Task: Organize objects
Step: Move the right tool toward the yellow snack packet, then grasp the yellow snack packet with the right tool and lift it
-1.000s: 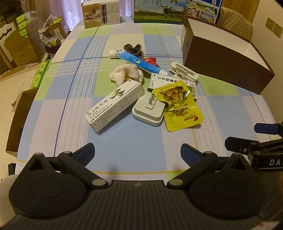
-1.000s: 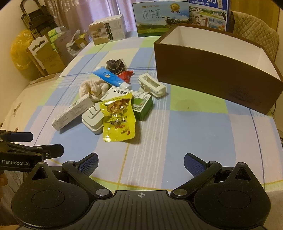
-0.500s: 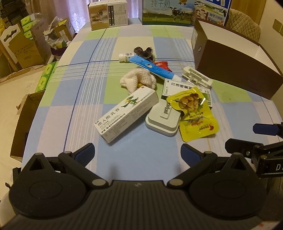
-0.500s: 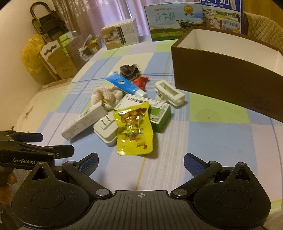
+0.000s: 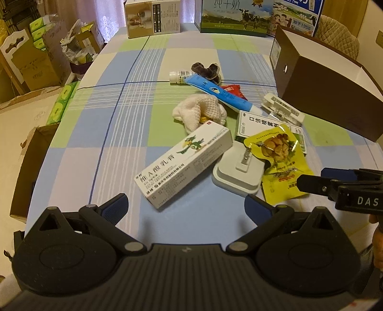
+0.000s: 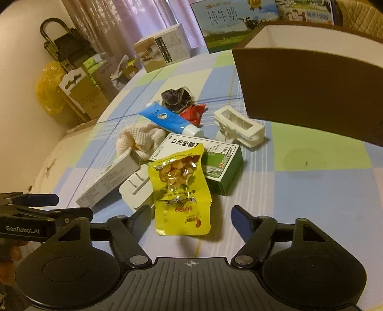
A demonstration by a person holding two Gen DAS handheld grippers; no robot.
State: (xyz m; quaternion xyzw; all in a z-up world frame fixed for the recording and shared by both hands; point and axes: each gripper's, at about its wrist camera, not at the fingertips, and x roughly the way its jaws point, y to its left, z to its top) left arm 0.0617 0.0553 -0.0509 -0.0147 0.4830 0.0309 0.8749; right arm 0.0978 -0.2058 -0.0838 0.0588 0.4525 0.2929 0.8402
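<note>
A pile of small items lies on the checked tablecloth. It holds a long white medicine box, a white charger, a yellow snack pouch, a green-white box, a blue tube, a white cloth and a white clip. My left gripper is open just short of the long box. My right gripper is open, and the yellow pouch has its lower end between the fingers. The open brown box stands at the right.
A dark scrunchie, a small bottle and a red packet lie behind the pile. Cartons line the table's far edge. Cardboard boxes stand on the floor at the left. The right gripper shows beside the pouch.
Both grippers have moved forward toward the pile. The right gripper has come up to the yellow pouch, which now sits between its open fingers. Nothing on the table has shifted.
</note>
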